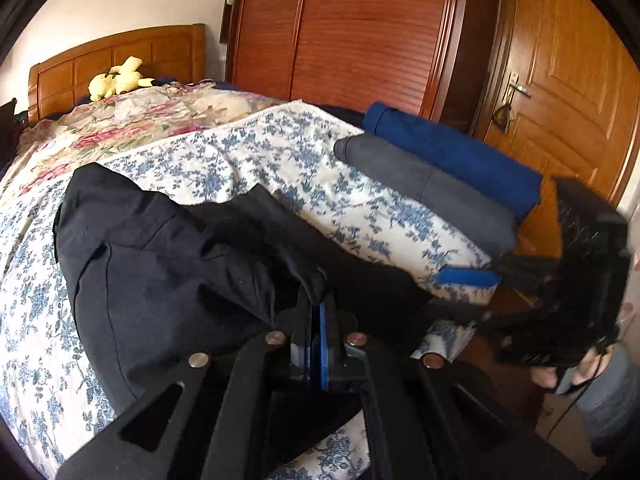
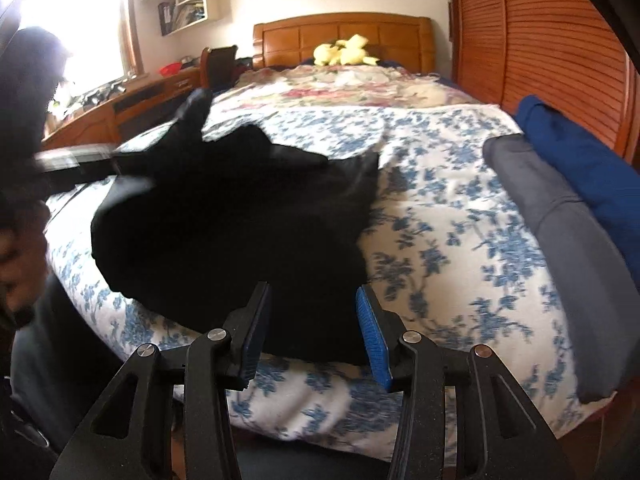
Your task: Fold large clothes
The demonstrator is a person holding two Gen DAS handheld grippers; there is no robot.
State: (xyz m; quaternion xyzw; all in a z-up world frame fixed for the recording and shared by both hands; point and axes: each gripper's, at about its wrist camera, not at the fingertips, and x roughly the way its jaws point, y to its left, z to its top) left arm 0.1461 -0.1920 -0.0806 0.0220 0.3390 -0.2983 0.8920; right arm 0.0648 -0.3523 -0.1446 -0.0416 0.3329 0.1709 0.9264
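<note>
The black garment (image 2: 240,216) lies partly bunched on the bed (image 2: 440,220), on the blue-floral cover, at the end nearest the person. Two folded items, a grey garment (image 2: 560,240) and a blue garment (image 2: 580,160), rest along the bed's far right edge, well apart from the black one.

The left tongs (image 1: 318,320) are pressed together on a fold of the black garment; cloth rises out of the closed pads. The right tongs (image 2: 312,328) stand apart and hold nothing, hovering over the garment's near edge.

Probable step in hand: take a second grip, then spread the garment flat before folding.

- Lower the right tongs onto the near hem, well apart from the left grip, and close on one layer only where possible.
- Keep the left grip firm; loose cloth will likely slip under tension.
- Draw the two grips apart evenly to remove the bunching near the left tongs.
- Keep the garment clear of the folded pile.

The garment's type cannot be determined.
</note>
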